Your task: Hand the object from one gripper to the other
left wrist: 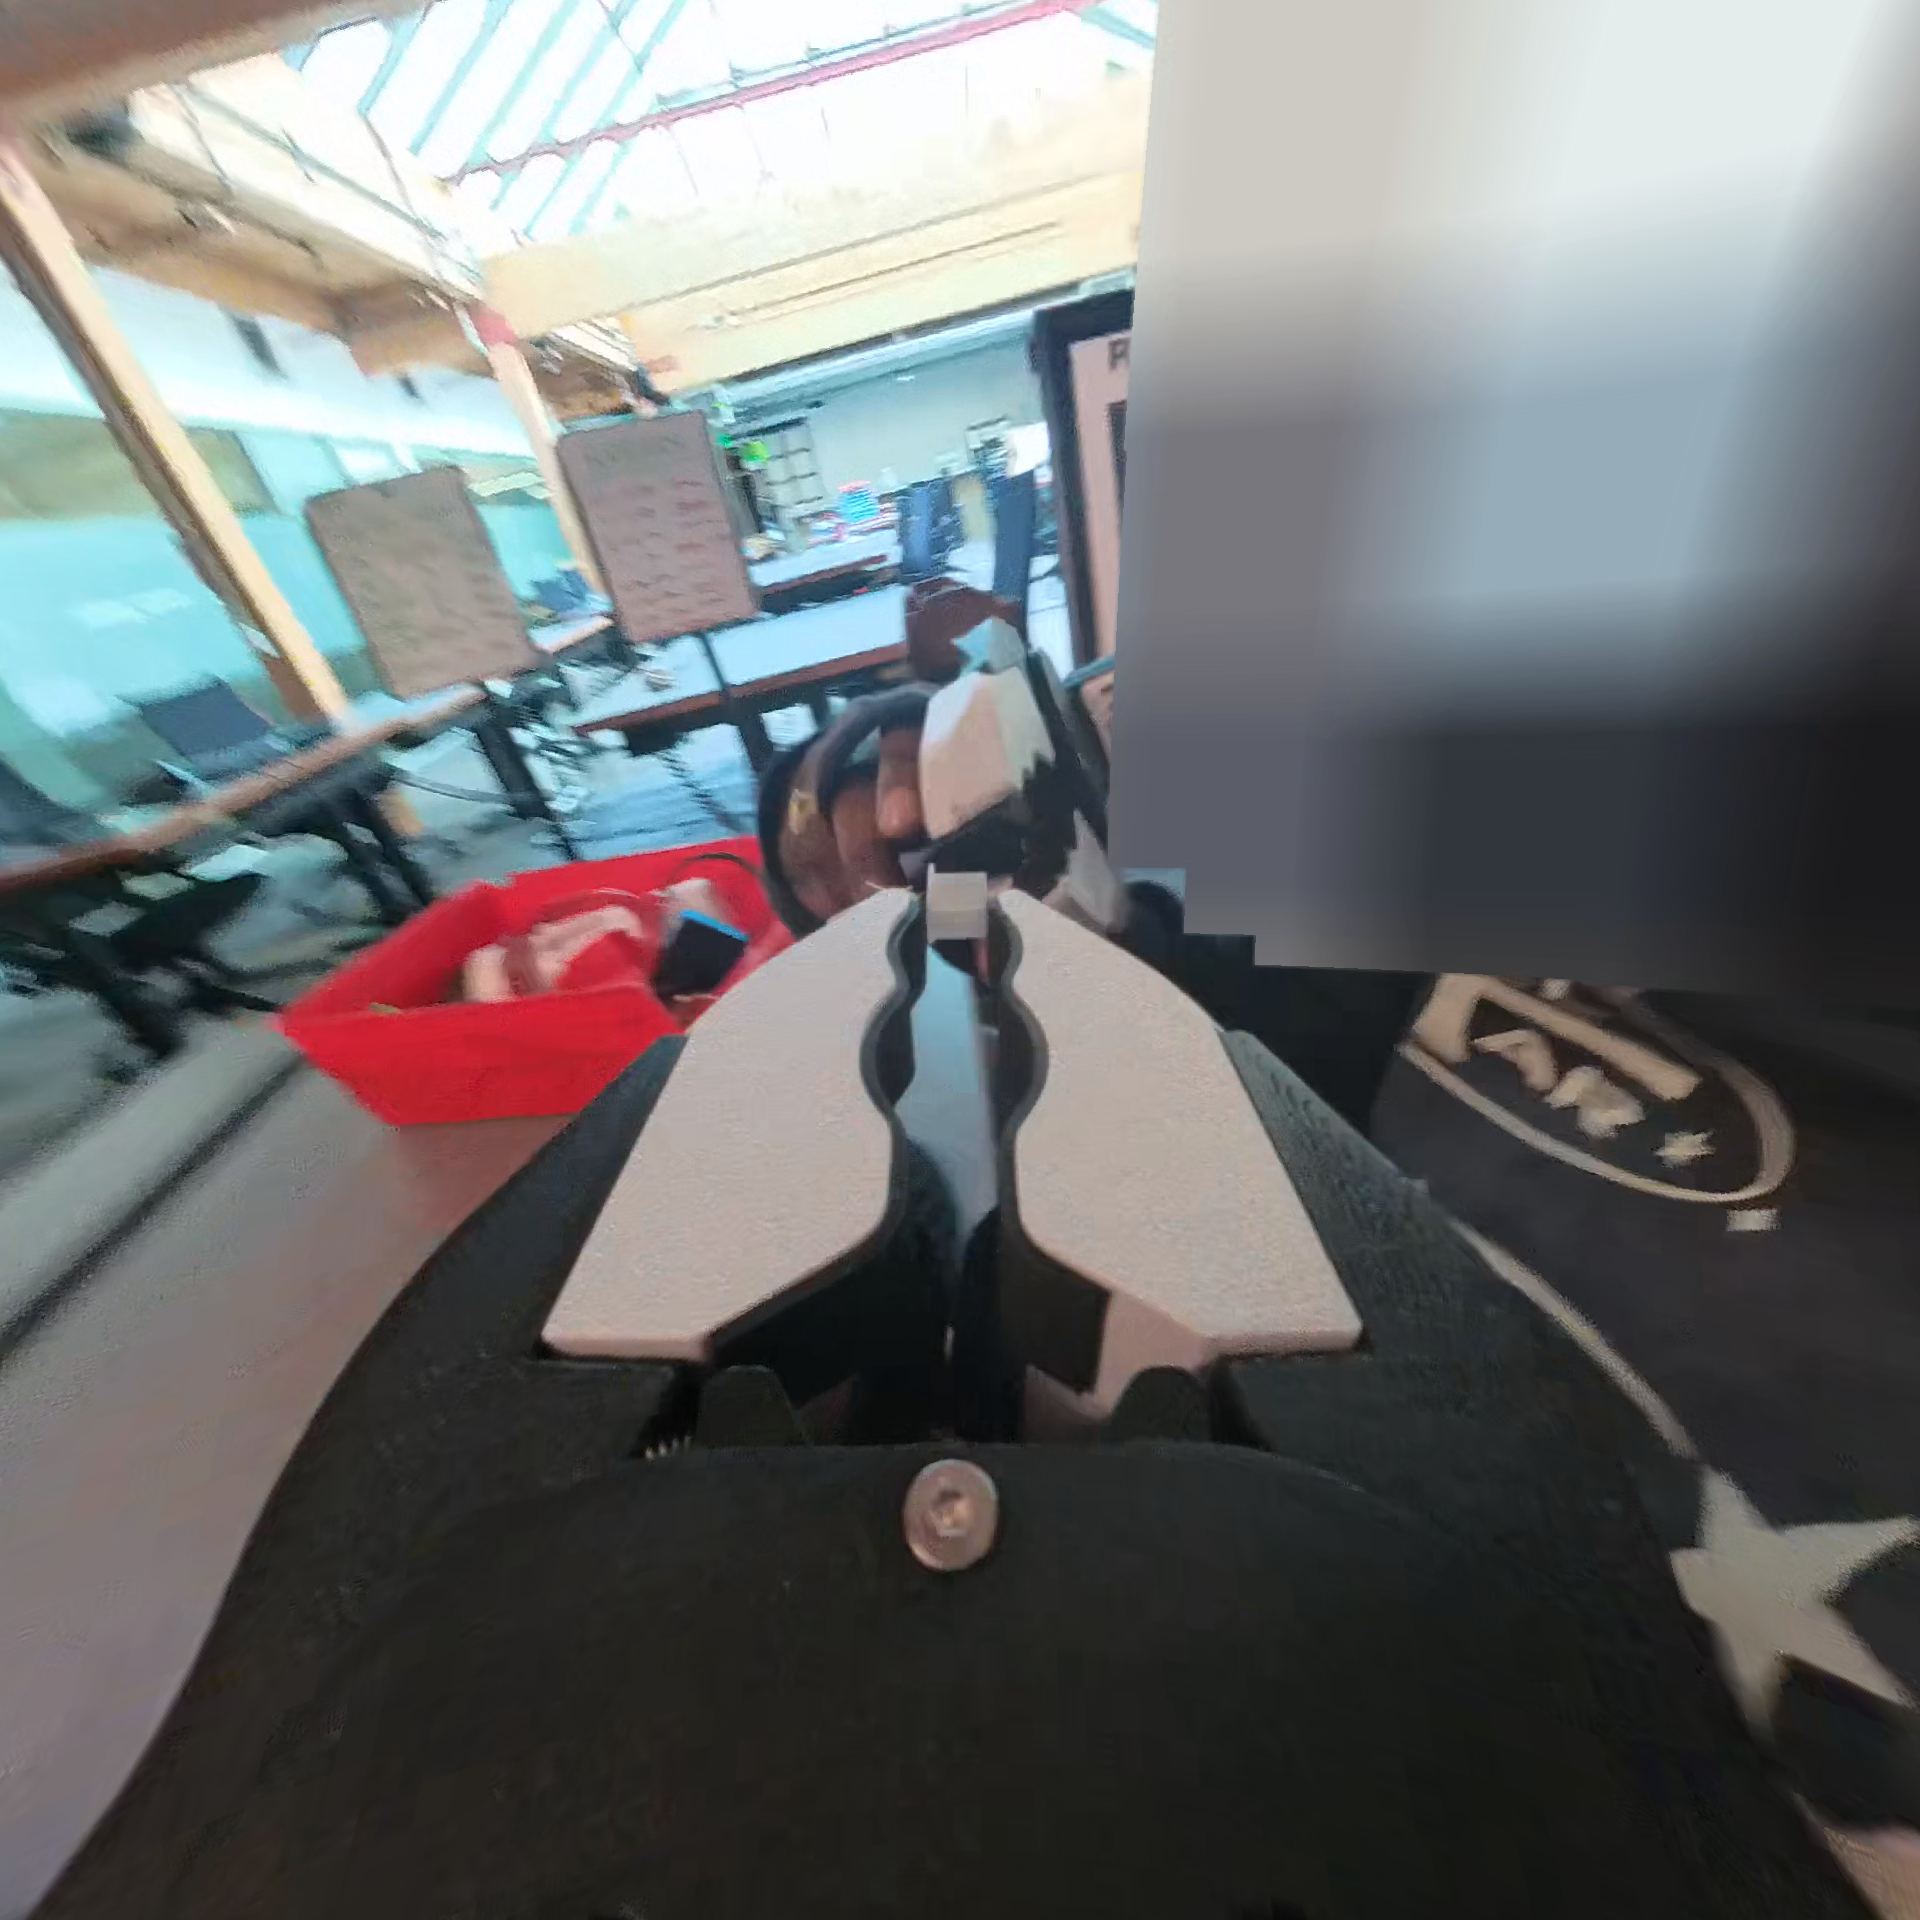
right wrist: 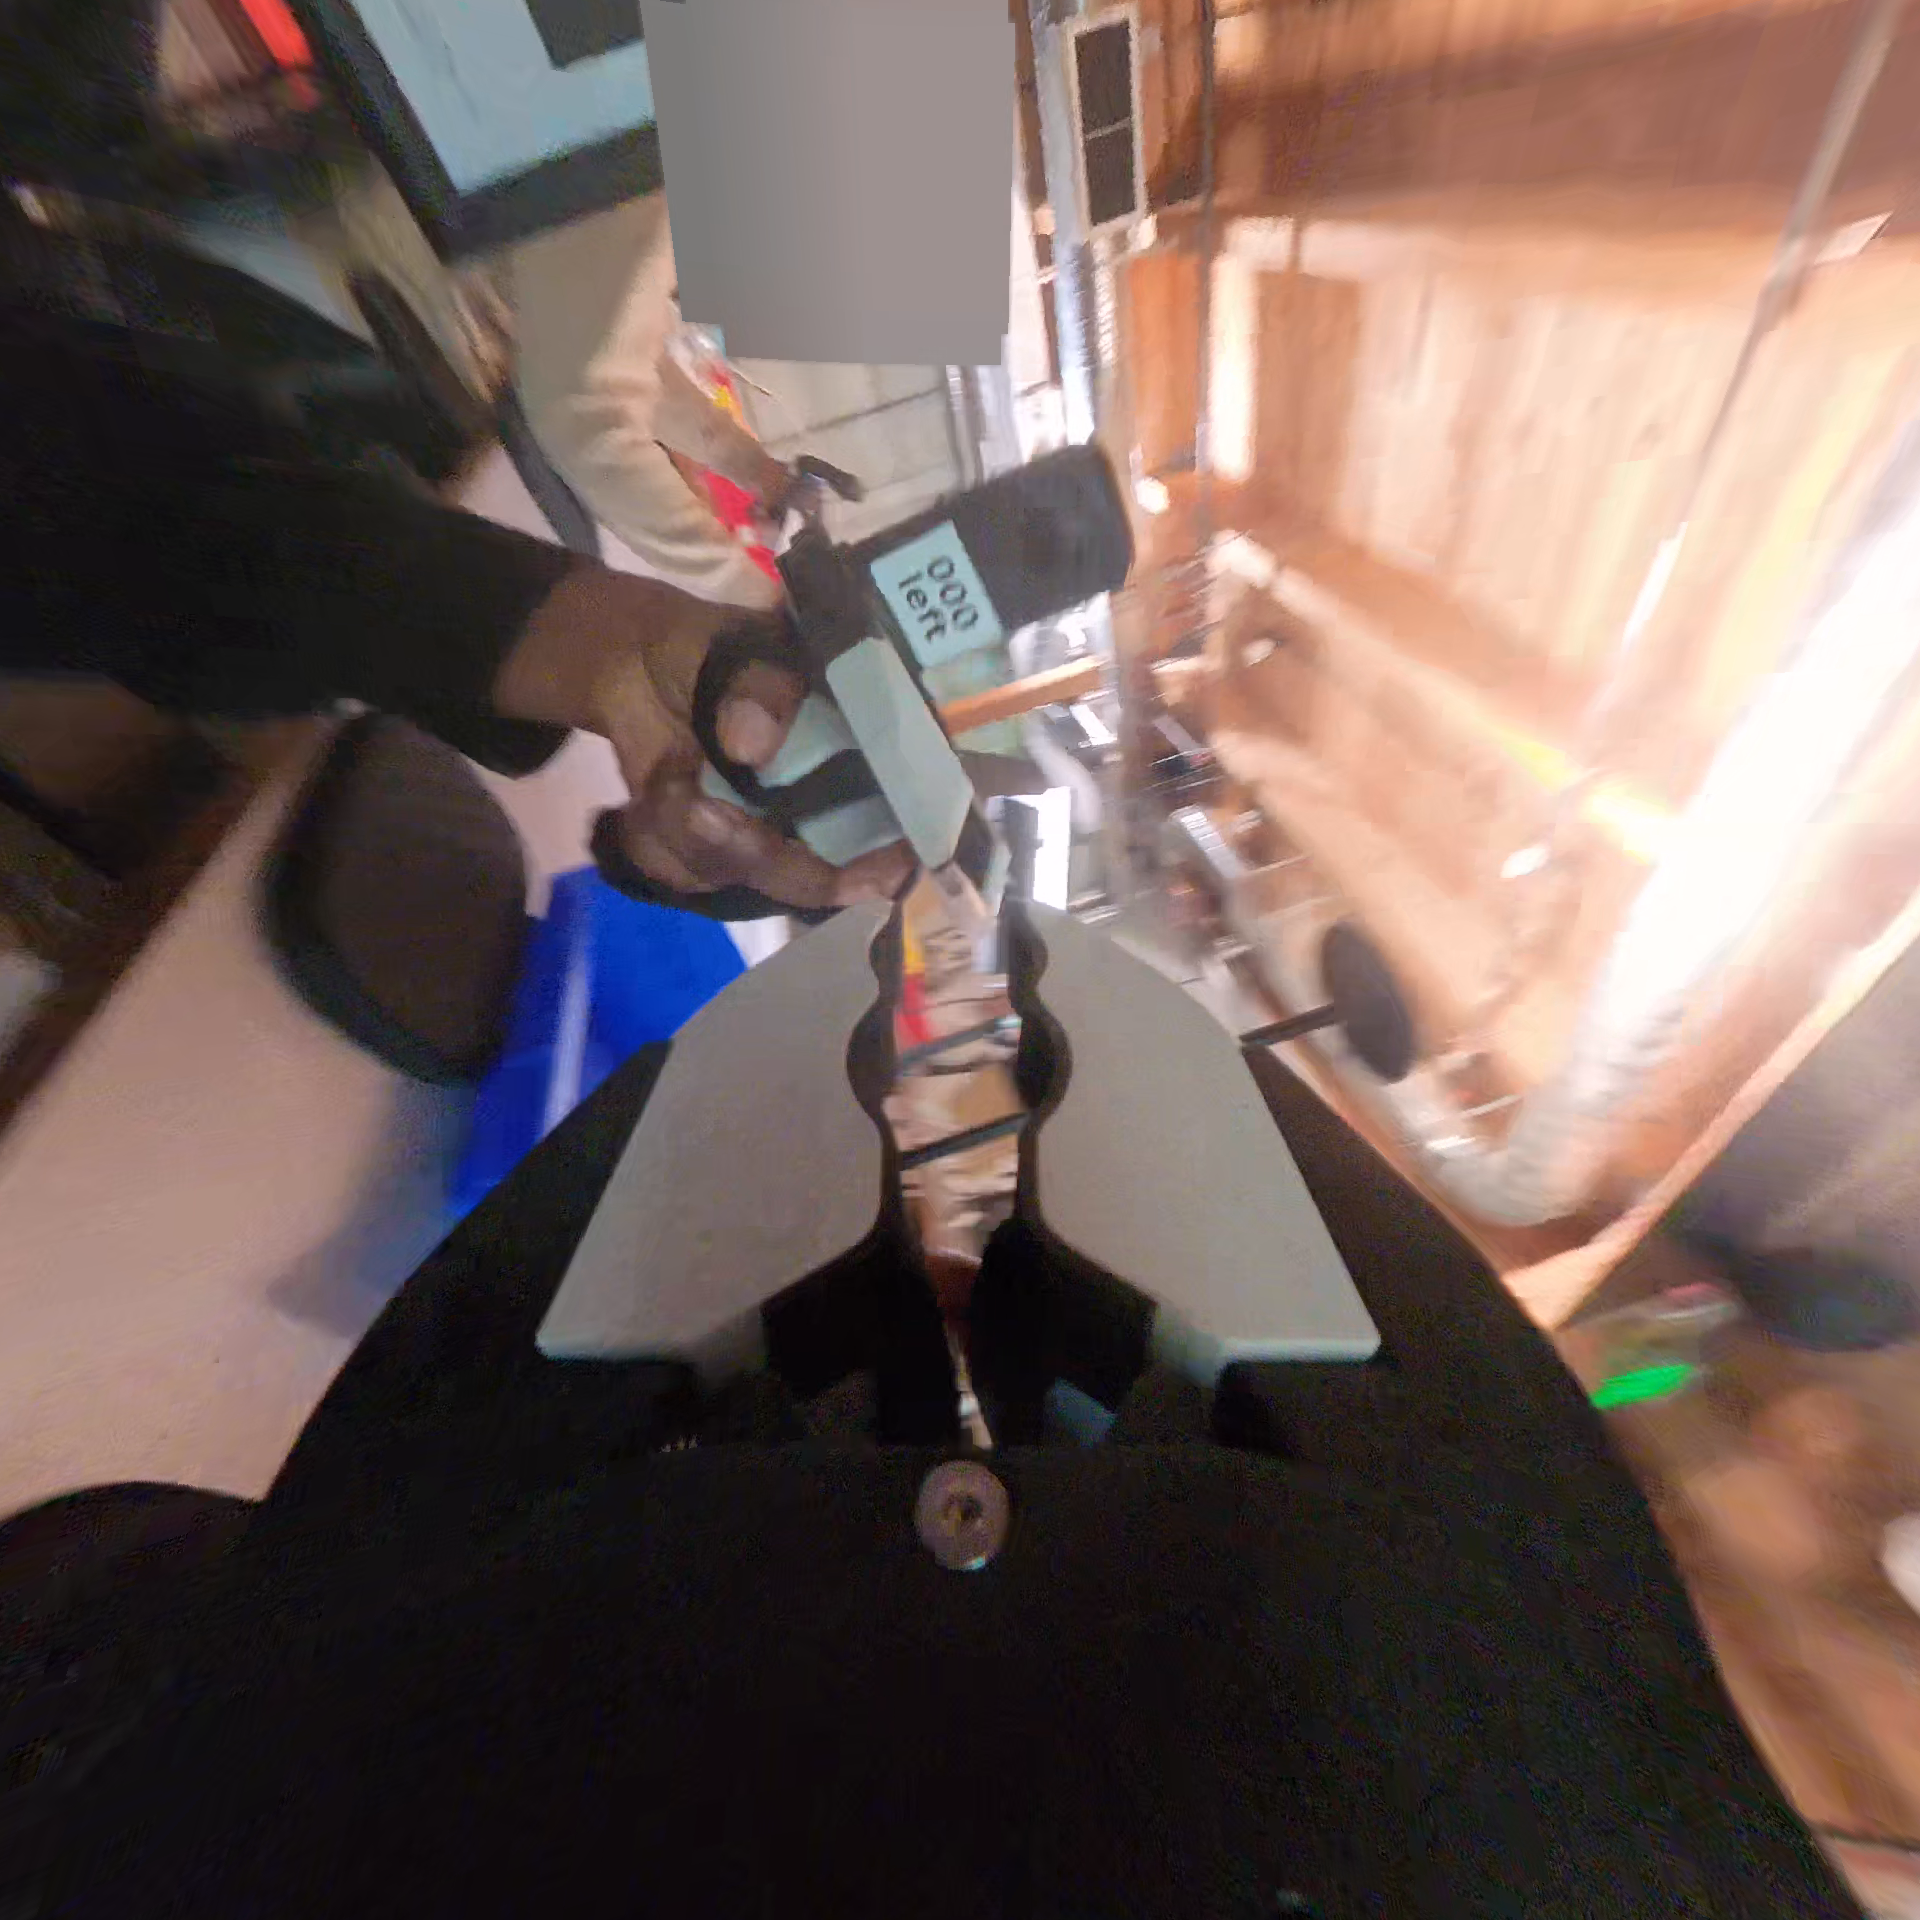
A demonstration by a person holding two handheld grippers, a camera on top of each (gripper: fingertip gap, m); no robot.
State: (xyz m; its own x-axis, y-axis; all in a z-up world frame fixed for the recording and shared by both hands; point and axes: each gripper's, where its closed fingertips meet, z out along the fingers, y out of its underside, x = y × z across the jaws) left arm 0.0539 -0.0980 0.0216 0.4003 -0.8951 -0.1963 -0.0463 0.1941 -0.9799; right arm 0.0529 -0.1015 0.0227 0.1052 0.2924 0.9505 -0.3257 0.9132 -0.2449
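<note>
A small white block [left wrist: 956,906] sits between the fingertips of my left gripper [left wrist: 958,920], whose jaws are closed down onto it. My right gripper [left wrist: 971,774], held in a hand, faces it tip to tip just beyond the block. In the right wrist view the left gripper [right wrist: 948,868] comes in from the upper left, held by a hand [right wrist: 665,717]. The block [right wrist: 954,891] sticks out from its tip into the gap of my right gripper [right wrist: 954,920]. The right jaws stand apart on either side of the block, with space showing. The picture is blurred.
A red bin [left wrist: 468,1029] with mixed items stands on the brown table [left wrist: 208,1299] to the left. A blue bin [right wrist: 613,987] and a dark round object [right wrist: 395,894] lie below the left hand. A person's black printed garment [left wrist: 1662,1195] is close on the right.
</note>
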